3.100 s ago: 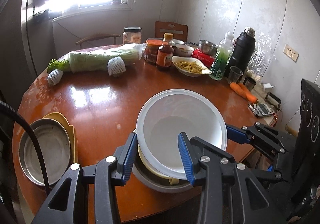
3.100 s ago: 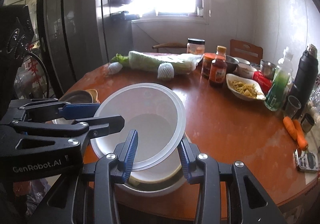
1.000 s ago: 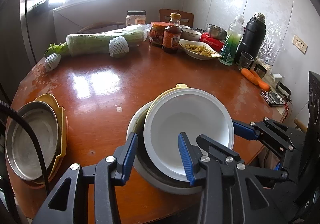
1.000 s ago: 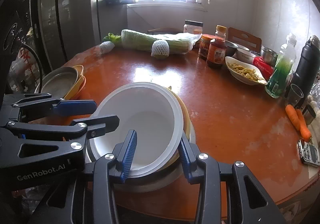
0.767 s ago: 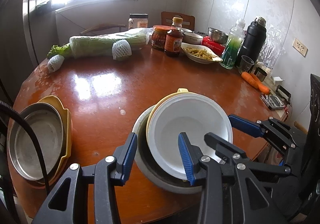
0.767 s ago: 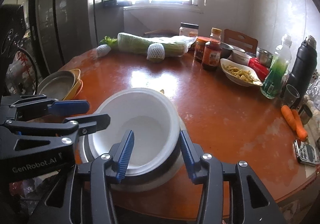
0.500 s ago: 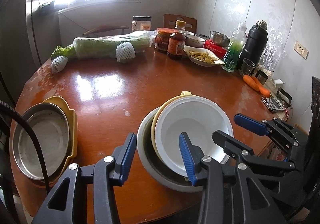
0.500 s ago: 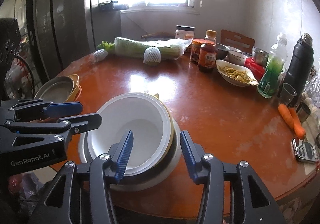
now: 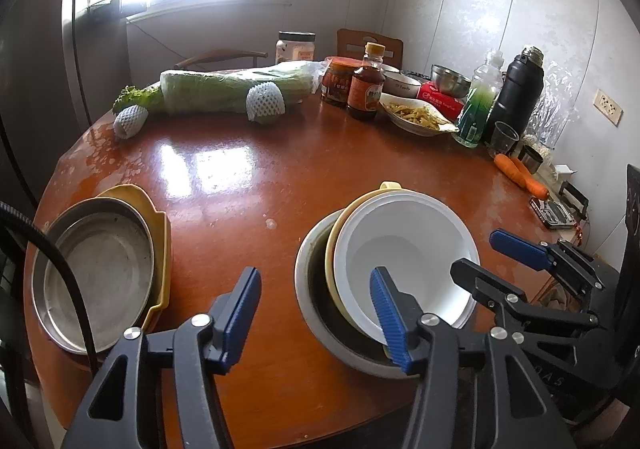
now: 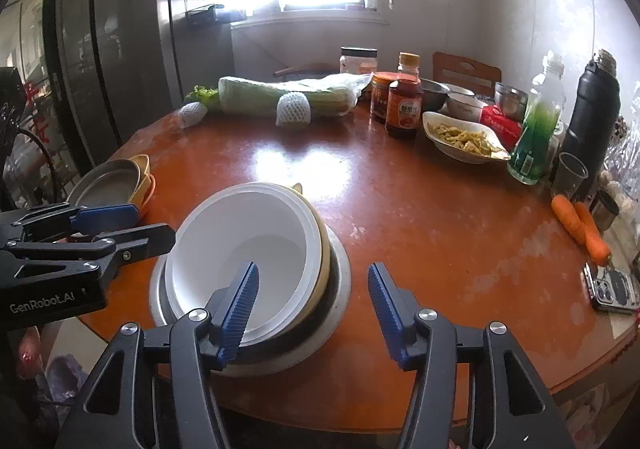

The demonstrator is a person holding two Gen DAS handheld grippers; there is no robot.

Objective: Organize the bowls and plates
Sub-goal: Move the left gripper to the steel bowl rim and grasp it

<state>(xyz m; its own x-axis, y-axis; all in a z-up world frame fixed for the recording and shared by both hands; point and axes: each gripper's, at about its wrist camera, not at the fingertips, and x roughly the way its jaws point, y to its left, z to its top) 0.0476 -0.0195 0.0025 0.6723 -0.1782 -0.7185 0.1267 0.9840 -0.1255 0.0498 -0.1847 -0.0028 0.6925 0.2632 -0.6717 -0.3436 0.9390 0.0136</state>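
With the white bowl [image 10: 244, 249] nested in the yellow bowl [image 9: 335, 249] and metal basin [image 10: 340, 273] | left gripper [image 9: 316, 313], right gripper [image 10: 312, 309] opening, holding nothing | plate stack [image 9: 96, 273] left of basin | I judge stacking mostly done

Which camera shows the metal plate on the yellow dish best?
The left wrist view: the metal plate lies close and its whole inside shows. In the right wrist view, the plate is far, edge-on and partly hidden behind the left gripper.
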